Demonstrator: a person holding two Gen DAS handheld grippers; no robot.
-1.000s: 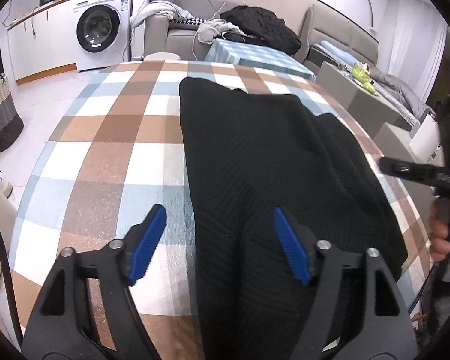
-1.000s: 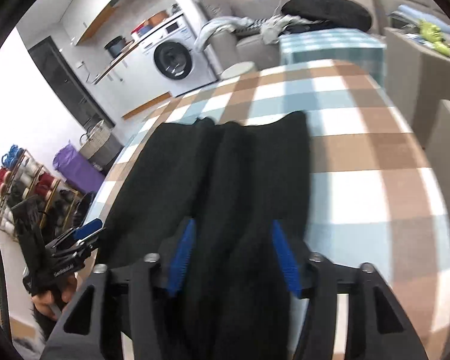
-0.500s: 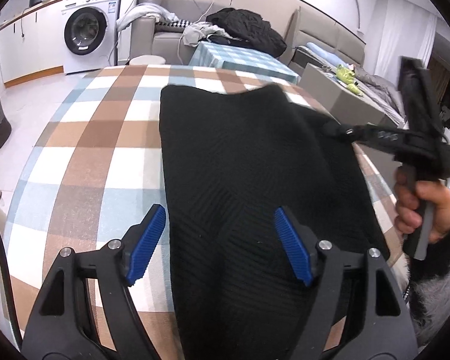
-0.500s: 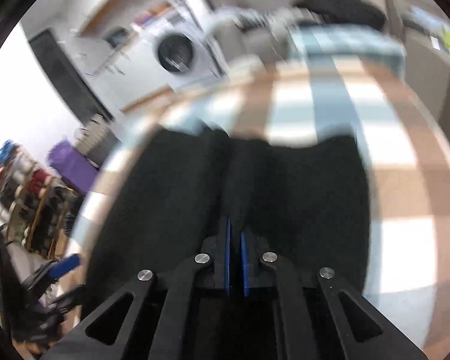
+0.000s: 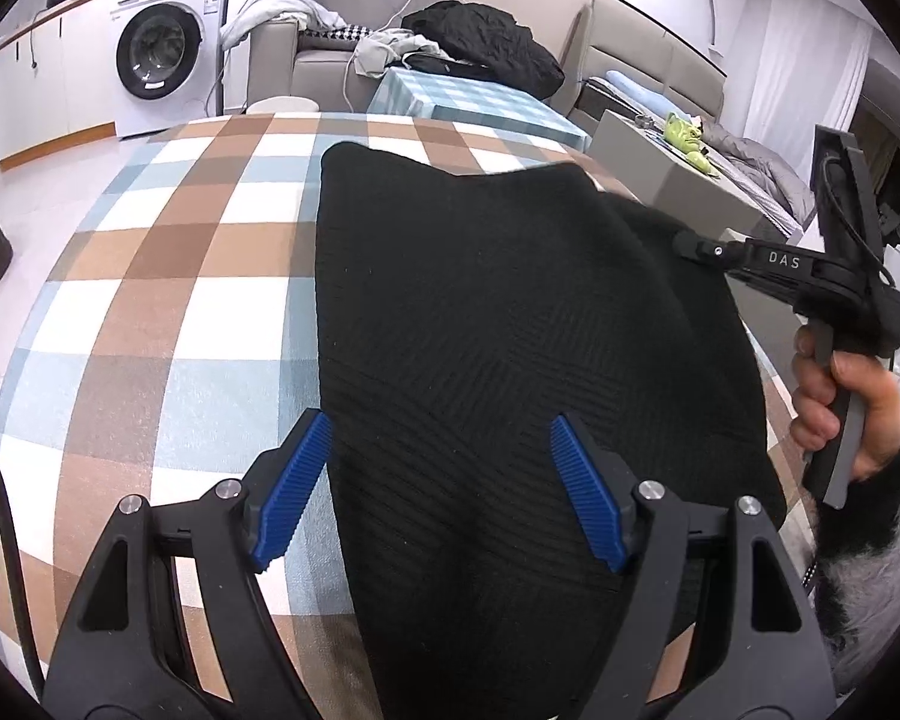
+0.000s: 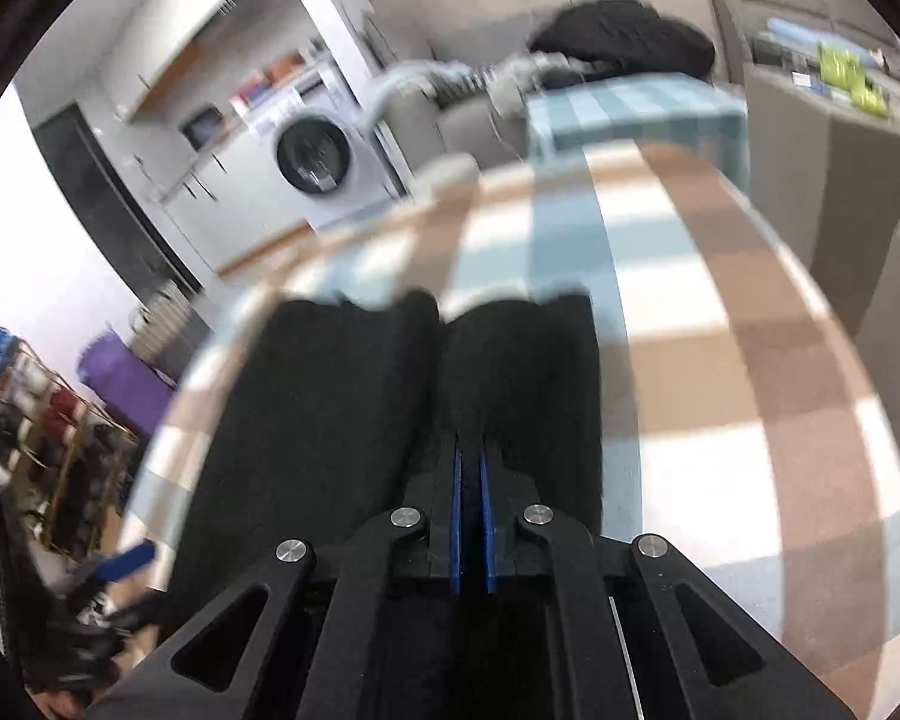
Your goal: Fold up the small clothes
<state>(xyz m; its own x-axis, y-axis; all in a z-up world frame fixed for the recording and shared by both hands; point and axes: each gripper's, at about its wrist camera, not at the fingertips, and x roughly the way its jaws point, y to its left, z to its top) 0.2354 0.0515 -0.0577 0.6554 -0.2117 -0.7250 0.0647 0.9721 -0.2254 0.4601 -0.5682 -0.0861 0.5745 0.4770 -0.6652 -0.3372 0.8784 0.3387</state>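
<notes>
Tongs (image 6: 470, 468) pinch black garment (image 5: 510, 330).

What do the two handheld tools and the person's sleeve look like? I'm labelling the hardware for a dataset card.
The left tool has black plastic arms with silver pivot screws and ribbed blue pads. The right tool is built the same; seen from the left wrist, its black body carries white "DAS" lettering, a black cable and a grey handle. The sleeve is black with grey-white fuzzy trim.

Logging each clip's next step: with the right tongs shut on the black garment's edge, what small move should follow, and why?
Probably close the left tongs on the black garment: they stand open astride its near left edge, while the right tongs already pinch the fabric, so both sides can lift together.
</notes>
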